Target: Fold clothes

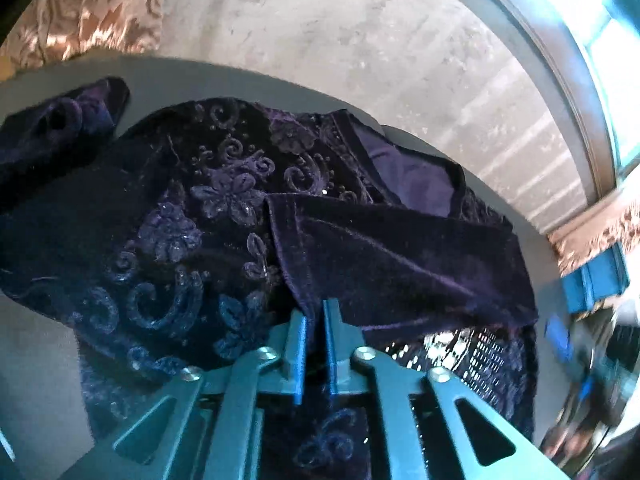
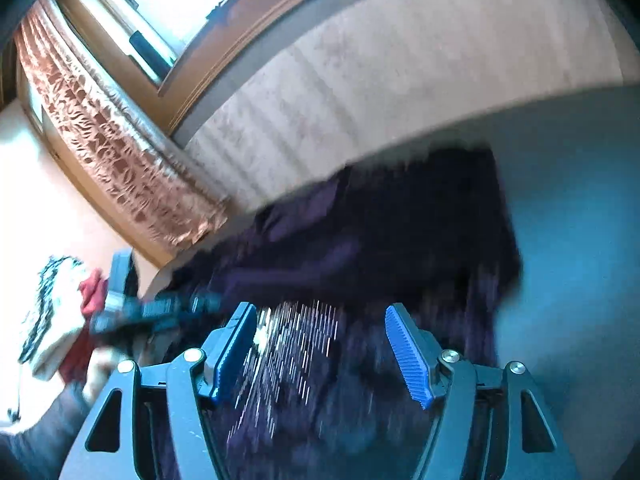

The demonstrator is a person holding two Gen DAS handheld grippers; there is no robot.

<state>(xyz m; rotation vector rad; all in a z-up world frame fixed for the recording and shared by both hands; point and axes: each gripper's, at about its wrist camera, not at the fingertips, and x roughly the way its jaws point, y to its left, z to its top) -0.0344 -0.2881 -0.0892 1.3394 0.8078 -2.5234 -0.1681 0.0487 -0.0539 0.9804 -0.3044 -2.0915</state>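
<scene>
A dark purple velvet garment [image 1: 224, 208] with raised floral embroidery and sequins lies on a grey table [image 1: 36, 352]. One sleeve [image 1: 384, 256] is folded across its front. My left gripper [image 1: 315, 308] is shut on the edge of that sleeve, its two blue fingers nearly touching. In the right wrist view the same garment [image 2: 400, 240] is blurred by motion. My right gripper [image 2: 320, 320] is open and empty just above its sequined part [image 2: 288, 344]. The left gripper [image 2: 160, 308] shows blurred at the left.
A pale patterned carpet [image 1: 360, 40] lies beyond the table's far edge. A window [image 2: 168, 0] with copper-patterned curtains [image 2: 108, 152] stands behind. Other clothes, white-black and red [image 2: 68, 312], lie at the left of the right wrist view.
</scene>
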